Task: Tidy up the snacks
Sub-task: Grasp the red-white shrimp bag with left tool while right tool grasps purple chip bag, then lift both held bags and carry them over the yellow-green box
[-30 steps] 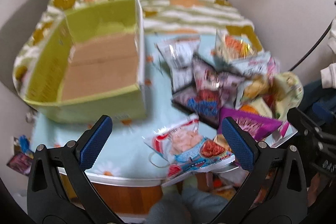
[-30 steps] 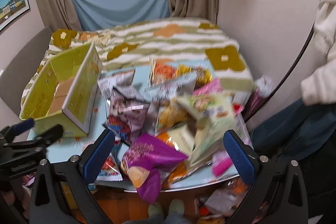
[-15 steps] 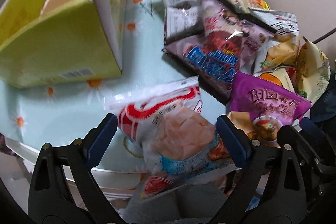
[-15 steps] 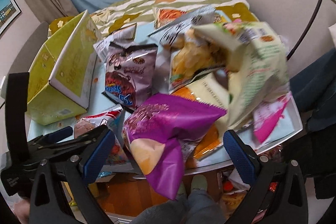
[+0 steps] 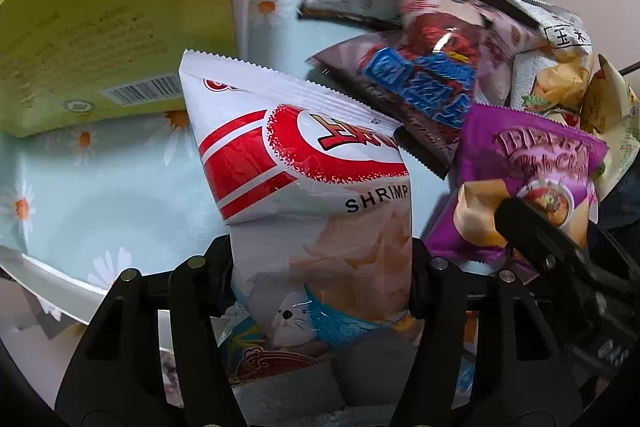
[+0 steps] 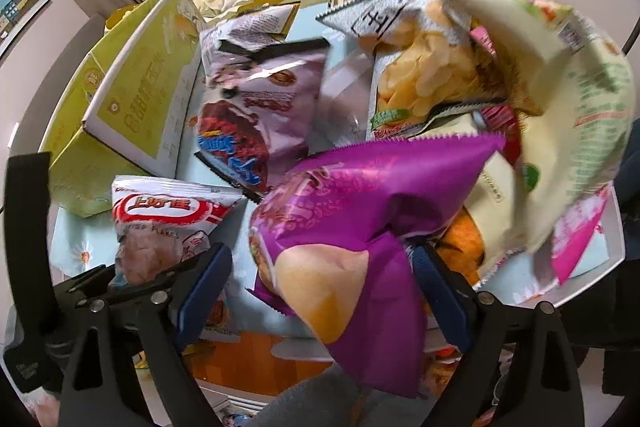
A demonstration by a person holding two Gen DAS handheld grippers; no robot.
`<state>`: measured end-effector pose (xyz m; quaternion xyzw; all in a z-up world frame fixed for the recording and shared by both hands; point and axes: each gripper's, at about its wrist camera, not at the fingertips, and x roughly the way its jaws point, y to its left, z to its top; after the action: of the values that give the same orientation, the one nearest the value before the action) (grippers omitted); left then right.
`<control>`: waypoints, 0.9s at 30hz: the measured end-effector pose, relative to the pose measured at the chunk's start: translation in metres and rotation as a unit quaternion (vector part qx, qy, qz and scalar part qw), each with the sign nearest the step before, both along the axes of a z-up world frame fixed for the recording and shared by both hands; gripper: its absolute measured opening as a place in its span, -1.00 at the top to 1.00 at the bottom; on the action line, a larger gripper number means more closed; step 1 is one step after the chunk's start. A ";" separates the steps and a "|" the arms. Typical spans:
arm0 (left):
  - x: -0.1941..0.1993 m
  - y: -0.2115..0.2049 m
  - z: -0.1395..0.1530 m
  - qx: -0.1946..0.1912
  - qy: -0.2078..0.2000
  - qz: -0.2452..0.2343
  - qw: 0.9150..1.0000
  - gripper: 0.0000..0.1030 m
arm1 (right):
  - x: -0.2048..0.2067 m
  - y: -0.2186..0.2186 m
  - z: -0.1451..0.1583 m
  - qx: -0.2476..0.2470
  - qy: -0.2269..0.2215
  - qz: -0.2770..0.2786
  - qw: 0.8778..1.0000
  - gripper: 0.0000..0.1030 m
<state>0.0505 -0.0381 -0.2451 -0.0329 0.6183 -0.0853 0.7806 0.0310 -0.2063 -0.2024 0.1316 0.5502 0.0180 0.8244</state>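
Note:
My left gripper point(image 5: 320, 279) is shut on a white and red shrimp chips bag point(image 5: 304, 179) at the table's near edge; the bag also shows in the right wrist view point(image 6: 160, 223). My right gripper point(image 6: 320, 287) is closed around a purple chips bag point(image 6: 352, 227), its blue pads pressing both sides of the bag's lower part. The purple bag also shows in the left wrist view point(image 5: 532, 183), with the right gripper on its lower corner. A yellow-green cardboard box point(image 5: 100, 27) stands open at the left, also in the right wrist view point(image 6: 132, 99).
A pile of snack bags covers the table's right half: a dark mauve bag point(image 5: 432, 67), a corn chips bag point(image 6: 424, 67), a pale green bag point(image 6: 580, 107), a pink bag point(image 6: 576, 239). The daisy tablecloth point(image 5: 80, 187) shows between box and bags.
Both grippers moved down and forward to the table's near edge and closed: the left on the shrimp bag, the right on the purple bag. Both were open a second ago.

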 end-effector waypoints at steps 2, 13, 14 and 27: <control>-0.003 0.002 0.002 0.004 -0.003 -0.001 1.000 -0.17 | 0.005 -0.001 -0.004 0.005 0.003 -0.002 1.000 -0.74; -0.012 -0.012 0.014 0.014 -0.014 0.003 1.000 -0.16 | 0.007 -0.001 -0.001 0.010 -0.007 0.022 1.000 0.12; -0.013 -0.009 0.020 0.014 -0.016 0.003 1.000 -0.17 | 0.006 0.000 -0.001 0.009 -0.008 0.024 1.000 0.15; -0.026 -0.026 0.074 0.015 -0.062 -0.002 0.998 -0.16 | -0.012 -0.012 0.034 -0.003 -0.057 0.039 0.998 0.24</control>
<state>0.0250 -0.0640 -0.1712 -0.0148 0.5699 -0.0799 0.8177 0.0189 -0.2180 -0.1687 0.1060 0.5074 0.0557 0.8534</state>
